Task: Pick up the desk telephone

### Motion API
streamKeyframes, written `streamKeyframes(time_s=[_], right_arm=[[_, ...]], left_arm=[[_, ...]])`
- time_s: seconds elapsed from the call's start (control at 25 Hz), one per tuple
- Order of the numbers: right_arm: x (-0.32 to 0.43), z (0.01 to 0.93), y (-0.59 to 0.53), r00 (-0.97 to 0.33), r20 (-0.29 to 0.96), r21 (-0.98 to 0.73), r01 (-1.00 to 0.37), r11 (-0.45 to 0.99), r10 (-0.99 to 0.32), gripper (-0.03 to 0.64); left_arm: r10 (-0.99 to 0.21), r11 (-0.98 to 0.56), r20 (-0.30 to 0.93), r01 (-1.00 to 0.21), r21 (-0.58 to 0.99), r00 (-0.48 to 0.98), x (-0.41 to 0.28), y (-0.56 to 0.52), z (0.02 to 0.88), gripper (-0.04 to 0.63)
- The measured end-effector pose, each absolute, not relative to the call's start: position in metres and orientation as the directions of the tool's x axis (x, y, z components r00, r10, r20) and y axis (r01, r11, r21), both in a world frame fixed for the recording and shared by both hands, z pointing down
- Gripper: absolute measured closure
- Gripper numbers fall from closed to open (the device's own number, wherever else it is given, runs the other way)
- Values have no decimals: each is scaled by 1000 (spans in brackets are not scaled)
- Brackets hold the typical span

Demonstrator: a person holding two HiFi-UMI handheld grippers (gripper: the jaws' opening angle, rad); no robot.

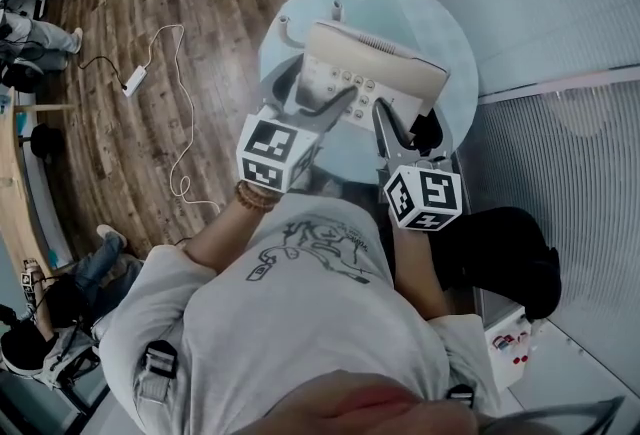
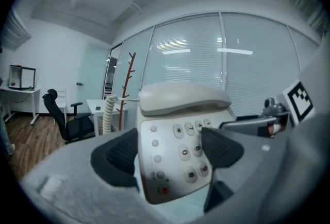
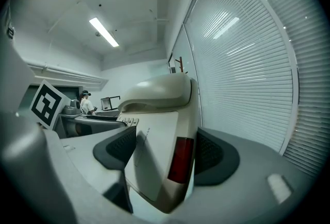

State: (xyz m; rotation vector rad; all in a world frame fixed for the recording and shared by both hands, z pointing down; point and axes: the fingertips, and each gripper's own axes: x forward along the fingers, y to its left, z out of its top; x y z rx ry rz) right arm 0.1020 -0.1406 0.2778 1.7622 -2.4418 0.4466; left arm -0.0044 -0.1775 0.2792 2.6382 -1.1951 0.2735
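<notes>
I hold a cream desk telephone (image 1: pixel 375 73) between both grippers, just above the round glass table (image 1: pixel 450 23). Its handset (image 2: pixel 183 97) rests on the cradle, and the coiled cord (image 2: pixel 108 115) hangs at its far left. My left gripper (image 1: pixel 320 98) is shut on the phone's keypad end (image 2: pixel 178 135), one pad against the left edge and the other over the keys. Shut on the phone's right side (image 3: pixel 160 140) is my right gripper (image 1: pixel 395 128), with a dark pad on each face. In the right gripper view the phone stands tilted between the jaws.
A white cable with a power adapter (image 1: pixel 135 78) lies on the wood floor to the left. A black chair (image 1: pixel 510 253) stands close on my right, beside a blind-covered glass wall (image 1: pixel 560 43). Farther off are an office chair (image 2: pixel 67 117), a coat stand (image 2: pixel 126 84) and a person (image 3: pixel 86 102).
</notes>
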Motion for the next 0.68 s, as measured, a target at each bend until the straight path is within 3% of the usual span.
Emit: streamKeyframes(time_s=[0.68], right_arm=[[117, 280, -141, -309, 254, -181, -946, 269, -916, 284]], left_arm=[[-701, -649, 274, -748, 141, 659, 12, -179, 283, 212]])
